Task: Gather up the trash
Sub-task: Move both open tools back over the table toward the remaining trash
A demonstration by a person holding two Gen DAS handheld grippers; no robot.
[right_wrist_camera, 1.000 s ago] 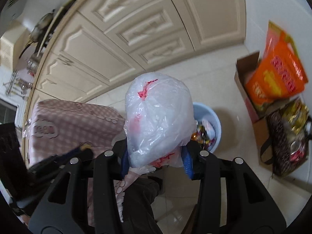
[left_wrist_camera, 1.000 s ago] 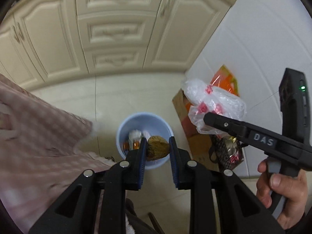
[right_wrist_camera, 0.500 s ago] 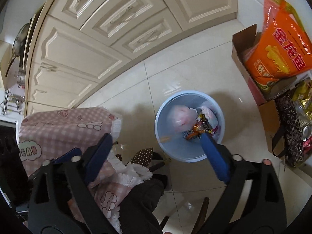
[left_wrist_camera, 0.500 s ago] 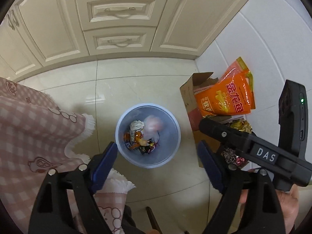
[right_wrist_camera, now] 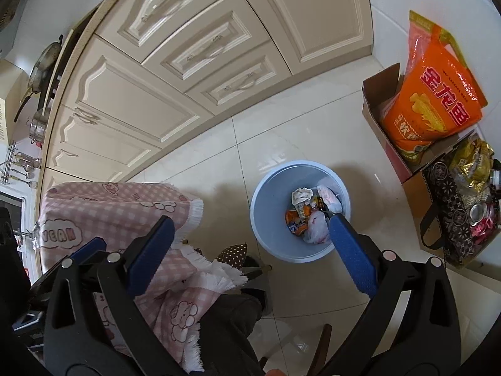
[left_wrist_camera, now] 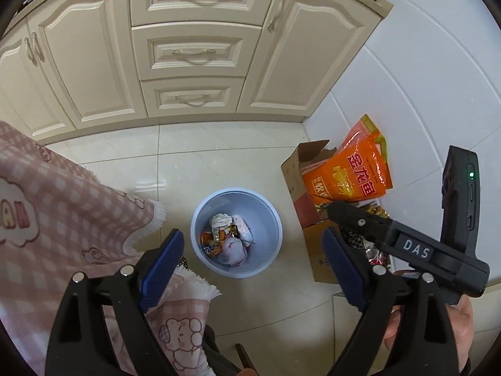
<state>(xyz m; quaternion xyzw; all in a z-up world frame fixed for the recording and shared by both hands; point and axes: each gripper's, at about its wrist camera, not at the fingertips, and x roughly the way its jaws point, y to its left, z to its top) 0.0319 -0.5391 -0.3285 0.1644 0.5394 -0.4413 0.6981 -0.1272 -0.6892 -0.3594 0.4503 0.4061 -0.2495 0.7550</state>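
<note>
Cardboard box (left_wrist_camera: 308, 172): front hidden by right gripper (left_wrist_camera: 347, 216). Patterned bag (right_wrist_camera: 447, 206): cut by frame edge. Bin (right_wrist_camera: 266, 188): near rim covered by a blue pad; wrappers (right_wrist_camera: 297, 216) inside too small to read. Tablecloth (left_wrist_camera: 62, 206): cut at left.

My left gripper (left_wrist_camera: 250, 257) had black skeletal arms with triangular cutouts, silver round screws at the joints and ribbed blue pads (left_wrist_camera: 161, 258). My right gripper (right_wrist_camera: 250, 247) matched it; its black body carried a white "DAS" label (left_wrist_camera: 415, 245) and a green indicator light (left_wrist_camera: 471, 174).
</note>
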